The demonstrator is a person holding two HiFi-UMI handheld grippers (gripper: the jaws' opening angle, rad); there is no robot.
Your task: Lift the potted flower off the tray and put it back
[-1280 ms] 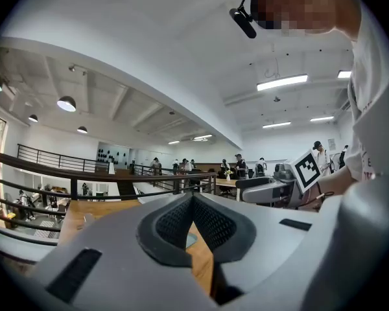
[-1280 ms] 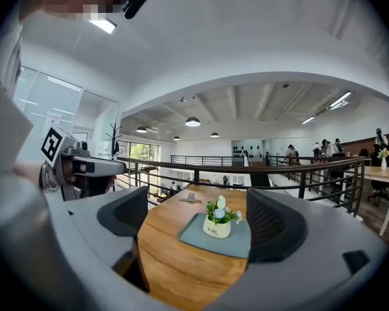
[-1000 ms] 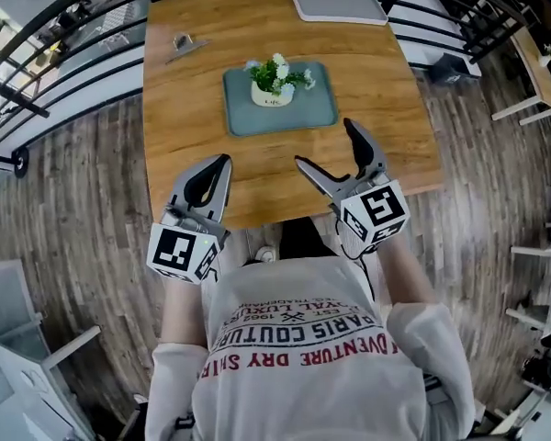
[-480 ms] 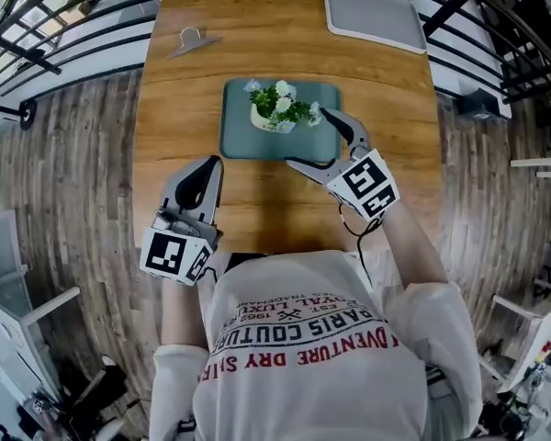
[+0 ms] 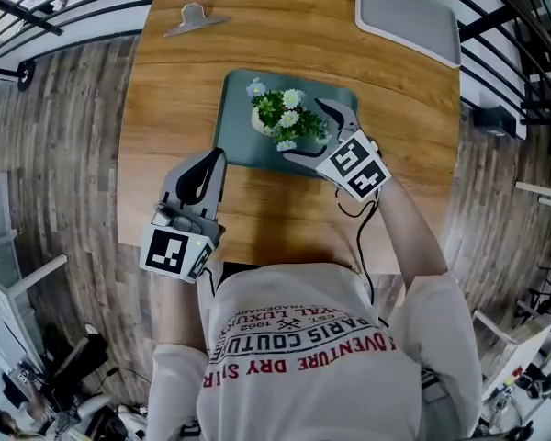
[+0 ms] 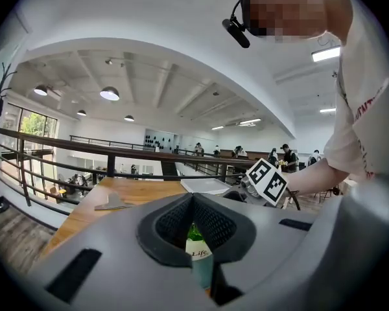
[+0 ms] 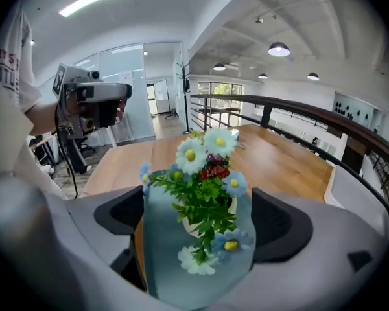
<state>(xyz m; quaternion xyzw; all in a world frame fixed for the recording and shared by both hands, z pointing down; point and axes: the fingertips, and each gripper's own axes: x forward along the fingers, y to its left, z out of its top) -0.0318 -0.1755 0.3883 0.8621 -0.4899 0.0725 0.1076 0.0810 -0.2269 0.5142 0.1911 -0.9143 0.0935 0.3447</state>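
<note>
A small white pot of blue and white flowers stands on a teal tray on the wooden table. My right gripper reaches in from the tray's right side. Its jaws are opening, one on either side of the blooms, and the pads touch nothing. In the right gripper view the flowers fill the gap between the pads above the tray. My left gripper hovers over the table just short of the tray's near left edge with its tips together. The pot shows through the slot between its jaws.
A grey flat board lies at the table's far right corner. A metal clip lies at the far left. Black railings and wood floor surround the table. The table's near edge runs just behind both grippers.
My right gripper has moved forward and down from the table's near edge onto the tray, so its jaws now flank the flowers. My left gripper has edged forward toward the tray.
</note>
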